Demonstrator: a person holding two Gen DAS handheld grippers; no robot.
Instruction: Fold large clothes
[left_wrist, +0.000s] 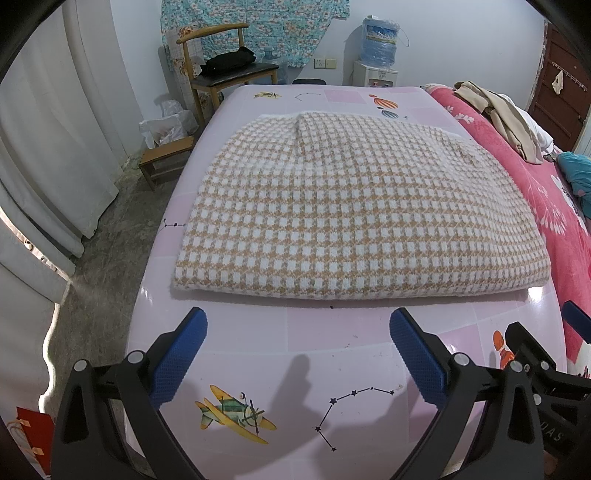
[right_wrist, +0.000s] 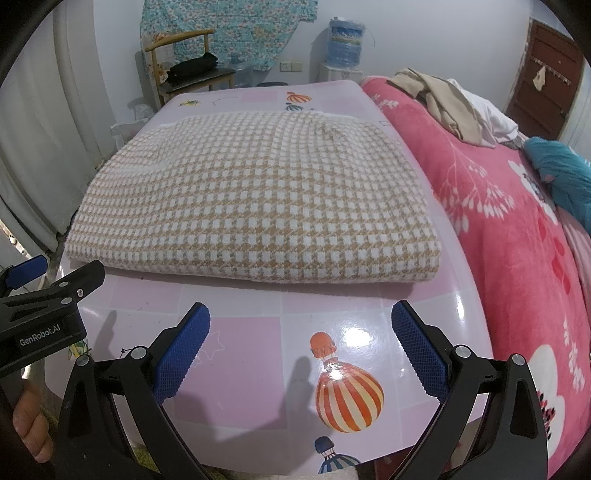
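A tan-and-white checked knit garment (left_wrist: 354, 206) lies folded in a thick rectangle on the pink table (left_wrist: 325, 332); it also shows in the right wrist view (right_wrist: 258, 199). My left gripper (left_wrist: 297, 347) is open and empty, hovering over the table just short of the garment's near edge. My right gripper (right_wrist: 301, 343) is open and empty too, in front of the garment's near right part. The left gripper's side shows at the left of the right wrist view (right_wrist: 48, 295).
A pink floral blanket (right_wrist: 517, 229) covers a bed to the right, with beige clothes (right_wrist: 443, 99) and a teal item (right_wrist: 565, 177) on it. A wooden chair (left_wrist: 229, 70), a small stool (left_wrist: 166, 158) and a water dispenser (left_wrist: 380, 48) stand beyond the table. Curtains hang on the left.
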